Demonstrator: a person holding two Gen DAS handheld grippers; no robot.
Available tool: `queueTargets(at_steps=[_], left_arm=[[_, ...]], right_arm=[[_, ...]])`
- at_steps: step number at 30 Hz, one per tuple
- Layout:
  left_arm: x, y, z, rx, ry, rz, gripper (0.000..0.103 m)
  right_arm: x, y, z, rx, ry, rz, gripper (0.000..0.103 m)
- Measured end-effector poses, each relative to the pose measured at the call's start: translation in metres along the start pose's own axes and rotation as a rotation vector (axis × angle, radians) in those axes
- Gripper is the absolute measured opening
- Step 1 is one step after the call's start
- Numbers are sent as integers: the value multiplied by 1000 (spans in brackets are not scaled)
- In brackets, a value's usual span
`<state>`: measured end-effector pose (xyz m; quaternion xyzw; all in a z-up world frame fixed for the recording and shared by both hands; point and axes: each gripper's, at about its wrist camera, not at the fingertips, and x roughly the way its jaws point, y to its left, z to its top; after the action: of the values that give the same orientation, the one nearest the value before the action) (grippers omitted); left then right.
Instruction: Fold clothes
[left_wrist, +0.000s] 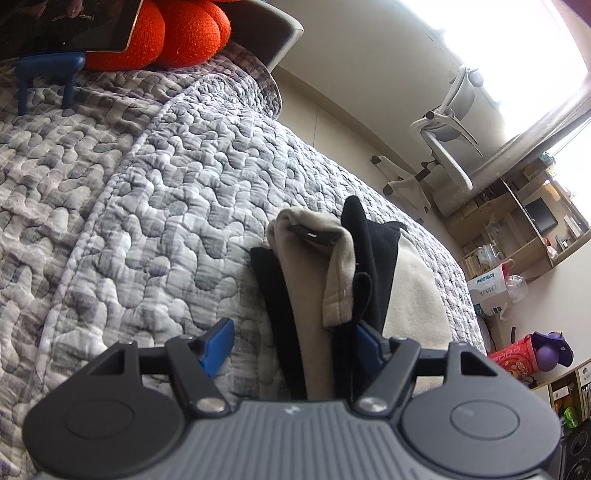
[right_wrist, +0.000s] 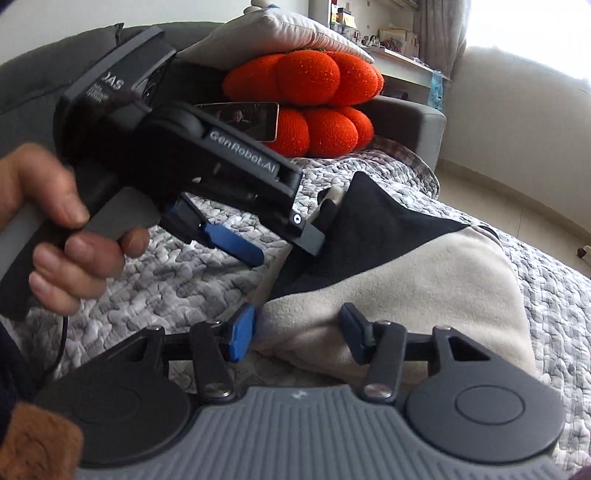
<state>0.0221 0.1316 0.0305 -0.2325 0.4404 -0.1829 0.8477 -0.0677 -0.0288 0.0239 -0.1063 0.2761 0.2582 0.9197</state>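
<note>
A beige and black garment (left_wrist: 332, 258) lies bunched on the grey quilted bed cover (left_wrist: 147, 184); a beige sleeve drapes over its black folds. My left gripper (left_wrist: 295, 339) is open, its blue pads either side of the garment's near edge, and it also shows in the right wrist view (right_wrist: 258, 243) held by a hand above the black part. In the right wrist view the garment (right_wrist: 424, 280) spreads flat, beige below and black above. My right gripper (right_wrist: 299, 332) is open with its blue pads around a beige fold at the near edge.
Orange round cushions (right_wrist: 314, 107) and a phone on a blue stand (left_wrist: 48, 70) sit at the bed's head against a grey headboard. A white office chair (left_wrist: 447, 140) and shelves (left_wrist: 517, 229) stand on the floor beyond the bed's edge.
</note>
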Motion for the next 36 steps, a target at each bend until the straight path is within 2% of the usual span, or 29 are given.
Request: queueTargets(at_steps=[6, 8, 10, 13, 16, 18, 23, 28, 30, 33, 36], left_arm=[[1, -2, -1, 22, -9, 25, 68], [1, -4, -1, 36, -14, 26, 63], [0, -4, -2, 41, -18, 14, 53], [-1, -3, -1, 26, -19, -19, 46], [2, -7, -3, 50, -14, -7, 38], [6, -10, -4, 74, -9, 14, 38], [8, -7, -2, 54, 4, 6, 38], [8, -5, -1, 39, 9, 1, 39], [8, -6, -1, 38, 11, 5, 40], [8, -5, -1, 34, 13, 3, 40], [8, -5, -1, 31, 14, 5, 41]], right_arm=[[6, 3, -1, -37, -11, -14, 55], [6, 3, 1, -43, -10, -17, 55], [2, 4, 2, -63, 3, -18, 55], [0, 2, 5, -83, 24, -3, 55], [4, 0, 6, -56, 18, 5, 57], [7, 7, 3, -86, 16, -17, 61], [9, 27, -3, -221, 23, -98, 62], [-14, 9, 2, -127, -23, -91, 66], [-14, 5, -1, -152, -9, -114, 72], [-4, 6, -11, -226, 50, -190, 72], [-4, 9, -16, -234, 38, -169, 72]])
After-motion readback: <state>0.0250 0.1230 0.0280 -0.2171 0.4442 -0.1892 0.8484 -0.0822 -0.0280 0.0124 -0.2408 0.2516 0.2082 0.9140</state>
